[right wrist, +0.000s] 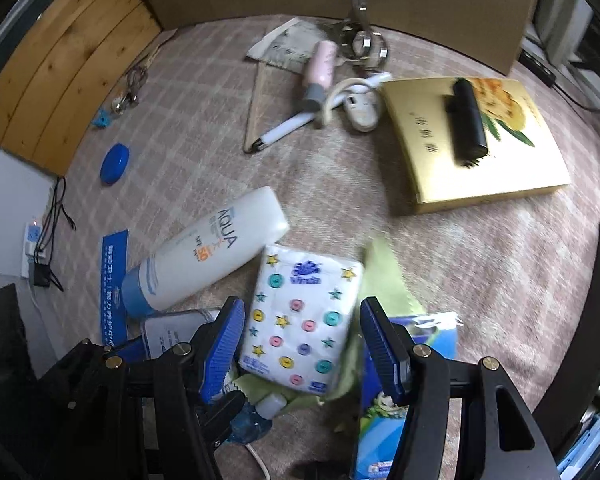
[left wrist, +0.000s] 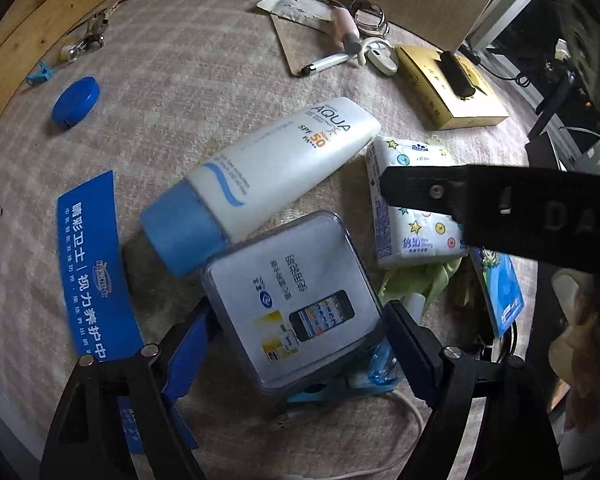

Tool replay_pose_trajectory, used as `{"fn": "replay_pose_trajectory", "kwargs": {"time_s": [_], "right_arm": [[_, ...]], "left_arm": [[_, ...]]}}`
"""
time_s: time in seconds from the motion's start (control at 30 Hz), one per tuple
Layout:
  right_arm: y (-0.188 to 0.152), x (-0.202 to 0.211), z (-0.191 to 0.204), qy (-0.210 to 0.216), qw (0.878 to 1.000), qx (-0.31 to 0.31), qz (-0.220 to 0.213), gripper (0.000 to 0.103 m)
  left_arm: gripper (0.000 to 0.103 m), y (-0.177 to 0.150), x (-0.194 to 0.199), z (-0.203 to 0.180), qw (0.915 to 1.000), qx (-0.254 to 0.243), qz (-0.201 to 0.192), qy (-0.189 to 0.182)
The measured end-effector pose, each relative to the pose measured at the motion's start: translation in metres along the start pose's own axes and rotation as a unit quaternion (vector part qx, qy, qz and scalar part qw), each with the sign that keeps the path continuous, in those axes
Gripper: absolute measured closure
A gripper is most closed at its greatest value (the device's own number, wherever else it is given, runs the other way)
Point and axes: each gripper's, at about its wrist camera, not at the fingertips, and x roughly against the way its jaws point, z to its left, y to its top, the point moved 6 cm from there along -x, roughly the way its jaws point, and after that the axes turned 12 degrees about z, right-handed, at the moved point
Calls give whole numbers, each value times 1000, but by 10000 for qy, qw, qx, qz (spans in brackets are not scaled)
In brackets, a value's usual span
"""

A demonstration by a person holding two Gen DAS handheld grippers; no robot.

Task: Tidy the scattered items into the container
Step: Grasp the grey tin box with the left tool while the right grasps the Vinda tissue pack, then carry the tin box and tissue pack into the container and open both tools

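Support surface: pinkish-beige checked blanket [left wrist: 204, 80] across the whole frame.

Directly on it, left wrist view:
- Upper left: blue round lid [left wrist: 76, 102], small blue clip [left wrist: 39, 74], metal clamp [left wrist: 90, 36].
- Left: blue printed card [left wrist: 94, 256], flat.
- Centre: white AQUA sunscreen tube [left wrist: 260, 176], blue cap toward lower left.
- Lower centre: clear plastic case [left wrist: 296, 304], white USB cable [left wrist: 384, 412] at the bottom edge.
- Right: green cloth [left wrist: 424, 280] under a tissue pack [left wrist: 412, 208].
- Upper centre: brown paper card [left wrist: 300, 40], white pen [left wrist: 326, 63], white clip device [left wrist: 382, 58].
- Upper right: yellow box [left wrist: 440, 92].
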Motion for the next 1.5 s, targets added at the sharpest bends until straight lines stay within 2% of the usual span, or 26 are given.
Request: {"fn": "replay_pose_trajectory", "kwargs": {"time_s": [0.1,0.3,0.43,0.8,0.9,1.03,1.23,1.5], "right_arm": [[2,-6,3,-205,9997,116,55,47],[2,-15,1,-149,9997,204,71,48],[-1,-12,-6,167,9998,78,46,53],[-28,36,-14,845,9954,-130,-440,55],[-37,47,-18,998,9930,-237,-577,55],[-51,68,-31,1132,9891,-373,-867,55],[-82,103,-66,1317,9808,-682,-1267,55],[-140,144,-131,1199,9696,-1279,-1707,55]], "left_arm": [[22,-3,3,4,10000,34,-46,-30],[24,-6,10,12,9998,151,-126,-13],[24,-9,14,12,9996,245,-153,-35],[27,-28,39,7,9992,213,-312,-106],[27,-23,51,47,9991,63,-386,-140],[28,-29,65,41,9986,-131,-483,-164],[28,-26,73,11,9970,-464,-556,-260],[28,-28,83,-39,9919,-1021,-574,-494]]}}
